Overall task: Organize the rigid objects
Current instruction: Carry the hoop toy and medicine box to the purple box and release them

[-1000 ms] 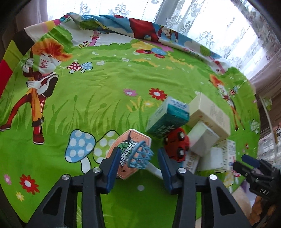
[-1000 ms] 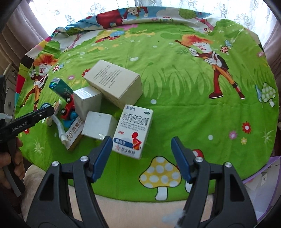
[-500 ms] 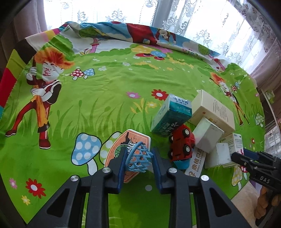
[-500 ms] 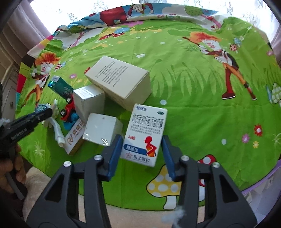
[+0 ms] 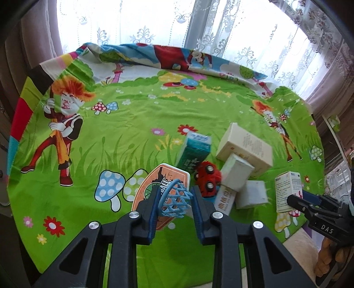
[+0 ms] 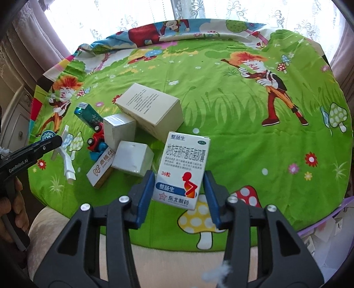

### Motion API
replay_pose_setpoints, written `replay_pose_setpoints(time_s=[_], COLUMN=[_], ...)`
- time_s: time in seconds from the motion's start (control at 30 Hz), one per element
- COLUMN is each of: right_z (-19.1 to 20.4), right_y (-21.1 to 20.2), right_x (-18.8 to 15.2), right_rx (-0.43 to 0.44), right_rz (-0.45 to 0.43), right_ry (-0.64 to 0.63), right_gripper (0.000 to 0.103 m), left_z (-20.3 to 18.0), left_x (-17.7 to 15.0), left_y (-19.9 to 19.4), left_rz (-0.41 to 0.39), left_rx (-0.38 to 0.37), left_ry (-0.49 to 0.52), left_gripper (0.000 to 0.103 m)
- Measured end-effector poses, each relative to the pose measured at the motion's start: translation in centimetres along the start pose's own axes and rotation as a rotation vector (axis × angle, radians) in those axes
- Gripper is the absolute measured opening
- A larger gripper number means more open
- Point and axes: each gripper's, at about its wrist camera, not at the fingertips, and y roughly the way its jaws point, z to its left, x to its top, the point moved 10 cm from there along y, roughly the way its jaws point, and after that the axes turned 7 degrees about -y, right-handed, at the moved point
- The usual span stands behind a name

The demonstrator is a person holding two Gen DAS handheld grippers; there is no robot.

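The left tool (image 5: 176, 200) pinches a toy basketball hoop (image 5: 174, 199) (blue net, orange board, maybe "BALL"). The right tool (image 6: 178, 188) squeezes a white medicine box (image 6: 182, 170) reading "36粒", above the green cartoon worktop (image 6: 221, 110).

Daylight is pouring through a wide window (image 5: 154, 20) behind the counter, glowing through white lace curtains (image 5: 254, 39) patterned with flowers. Heavier mauve drapes (image 5: 37, 33) are hanging at either side. A bright green cartoon cloth (image 5: 132, 133) is covering the counter, its far edge rumpling up against the lace. A pale cabinet (image 6: 17, 119) is standing off to one side.
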Motion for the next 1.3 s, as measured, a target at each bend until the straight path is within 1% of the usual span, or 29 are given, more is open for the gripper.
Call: replay_pose_setpoints(time_s=[0.13,0.27,0.4,0.5,0.67,0.8,0.97,1.03,1.17,1.3], right_z=[-0.5,-1.3,-2.5,-4.1,-8.1,-11.4,-15.8,-17.1,-19.8,-22.3], right_y=[-1.4,-3.3,-5.1,-6.5,-9.0,-11.0,-12.9,-13.4,-14.3,-15.2], right_x=[-0.5,-1.0,-1.6,-2.6,-4.4,-5.9,-8.4,-9.4,-11.5,-13.8], right_rx=[0.007,0.003,-0.010,-0.025,-0.068,-0.118,-0.167,-0.184,-0.220,-0.257], right_rz=[-0.022,-0.053,-0.079,-0.098,-0.127,-0.146,-0.152,-0.149,-0.138,-0.119], right_ry=[0.006,0.014,0.029,0.058,0.127,0.174,0.252,0.272,0.313,0.351], right_gripper=[0.049,0.049,0.049,0.049,0.049,0.049,0.049,0.049,0.049,0.049], left_z=[-1.9,-4.6,-8.2,-11.5,-17.7,-22.4,-28.1,-29.8,-33.4,-36.0], left_x=[-0.3,-0.6,-1.1,-2.0,-4.6,-6.9,-9.6,-10.6,-13.7,-16.2], left_y=[-1.4,-2.8,-3.8,-3.8,-3.4,-3.2,-3.3,-3.3,-3.2,-3.3], left_rz=[-0.008,-0.016,-0.013,0.007,0.073,0.119,0.156,0.168,0.209,0.236], left_rx=[-0.021,-0.051,-0.106,-0.139,-0.215,-0.257,-0.301,-0.309,-0.332,-0.349], left_ry=[0.027,0.074,0.125,0.183,0.292,0.384,0.511,0.552,0.640,0.713], left_gripper=[0.029,0.029,0.029,0.029,0.029,0.029,0.029,0.029,0.029,0.029])
